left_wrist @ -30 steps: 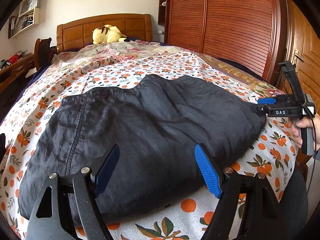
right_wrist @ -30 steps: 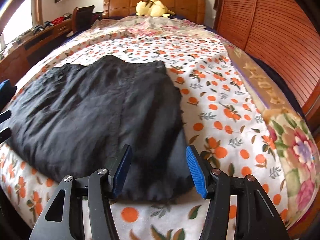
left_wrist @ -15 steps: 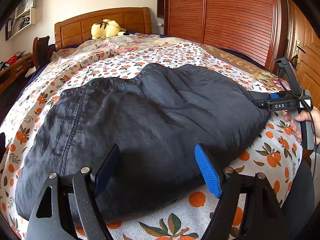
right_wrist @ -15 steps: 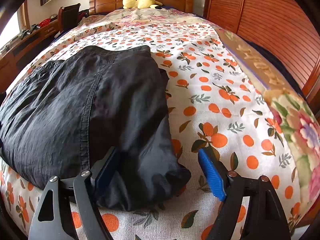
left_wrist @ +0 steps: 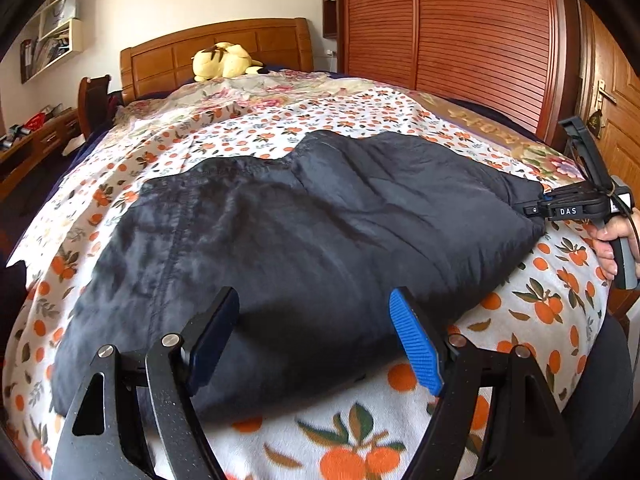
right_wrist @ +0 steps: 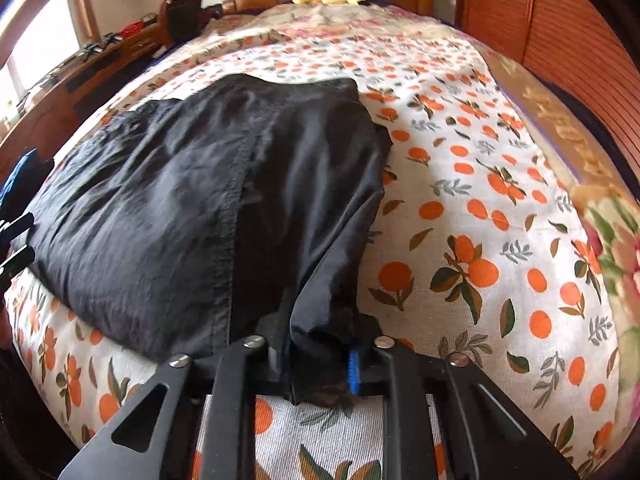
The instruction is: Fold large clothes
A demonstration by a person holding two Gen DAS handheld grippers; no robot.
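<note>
- The black garment (left_wrist: pixel 304 248) lies spread on the orange-print bedspread (left_wrist: pixel 552 312), its near hem just ahead of both sets of fingers.
- The right gripper (right_wrist: pixel 320 364), open around the near right corner half a second ago, has now closed, bunching that corner between its pads.
- The left gripper (left_wrist: pixel 316 340) remains wide open, holding nothing, with the hem between its fingers.
- With one corner secured, a matching left pinch likely precedes lifting the fold.
</note>
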